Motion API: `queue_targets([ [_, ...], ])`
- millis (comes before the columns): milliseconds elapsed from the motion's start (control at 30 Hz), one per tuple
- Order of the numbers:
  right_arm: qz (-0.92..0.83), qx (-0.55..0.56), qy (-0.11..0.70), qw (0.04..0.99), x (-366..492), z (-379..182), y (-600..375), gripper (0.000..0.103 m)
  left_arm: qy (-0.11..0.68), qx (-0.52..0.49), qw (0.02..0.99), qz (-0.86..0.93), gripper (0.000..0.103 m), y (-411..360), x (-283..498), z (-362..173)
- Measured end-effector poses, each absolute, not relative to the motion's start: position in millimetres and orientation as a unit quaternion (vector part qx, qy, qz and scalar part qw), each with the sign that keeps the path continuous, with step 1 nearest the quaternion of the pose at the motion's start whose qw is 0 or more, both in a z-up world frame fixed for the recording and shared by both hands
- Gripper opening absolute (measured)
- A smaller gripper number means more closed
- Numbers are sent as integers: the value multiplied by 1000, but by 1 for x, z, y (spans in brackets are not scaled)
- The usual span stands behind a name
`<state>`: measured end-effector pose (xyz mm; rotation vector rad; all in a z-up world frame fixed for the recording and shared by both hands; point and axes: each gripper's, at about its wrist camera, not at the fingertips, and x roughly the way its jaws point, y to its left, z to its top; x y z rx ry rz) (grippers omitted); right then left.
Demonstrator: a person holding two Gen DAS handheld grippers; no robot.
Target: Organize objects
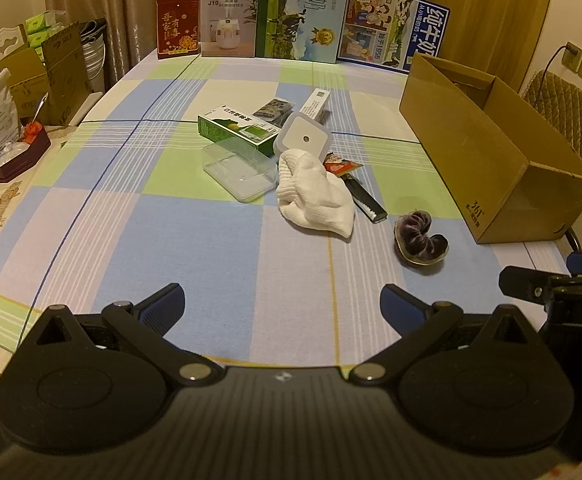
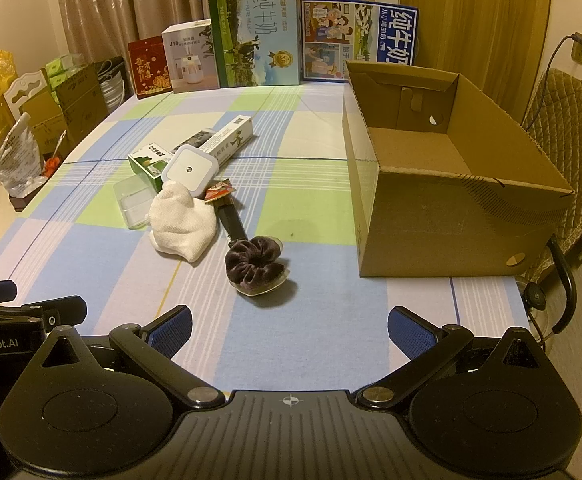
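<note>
A cluster of loose items lies mid-table: a white cloth (image 1: 315, 194) (image 2: 183, 220), a dark purple scrunchie (image 1: 421, 238) (image 2: 256, 264), a clear plastic box (image 1: 237, 168) (image 2: 133, 202), a green carton (image 1: 237, 128) (image 2: 147, 164), a square white night light (image 1: 303, 138) (image 2: 189, 170), a red sachet (image 1: 337, 166) (image 2: 219, 192), a black comb (image 1: 365, 200) (image 2: 233, 222) and a long white tube box (image 2: 229, 142). An open, empty cardboard box (image 1: 491, 152) (image 2: 447, 208) stands at the right. My left gripper (image 1: 281, 304) and right gripper (image 2: 289, 328) both hover open near the table's front edge, holding nothing.
Milk cartons (image 1: 301, 12) (image 2: 257, 36), a humidifier box (image 1: 229, 20) and a red box (image 1: 177, 26) line the back edge. Cardboard boxes and bags (image 1: 31, 80) crowd the left side. A padded chair (image 2: 567, 140) sits behind the open box. The checked tablecloth (image 1: 211, 248) covers the table.
</note>
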<state>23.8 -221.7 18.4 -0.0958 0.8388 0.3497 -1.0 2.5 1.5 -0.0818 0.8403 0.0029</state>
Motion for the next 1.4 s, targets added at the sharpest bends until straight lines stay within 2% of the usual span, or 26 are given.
queue_targets([
  [500,168,-20,398,902,28,26,-230,101,388,-51,920,11,102,17,-1,19],
  [833,200,-29,378,903,53,8,-212,101,377,-26,926,-8,102,25,51,22],
  [867,206,-29,376,903,55,5,-209,100,377,-21,926,-15,102,26,58,20],
  [967,218,-56,373,900,64,-9,-196,87,381,-17,924,-26,102,29,75,9],
  [1300,241,-111,404,876,94,-59,-166,62,392,-1,918,-64,102,33,119,-31],
  [1400,234,-115,406,876,99,-64,-164,49,392,-1,916,-81,98,28,127,-39],
])
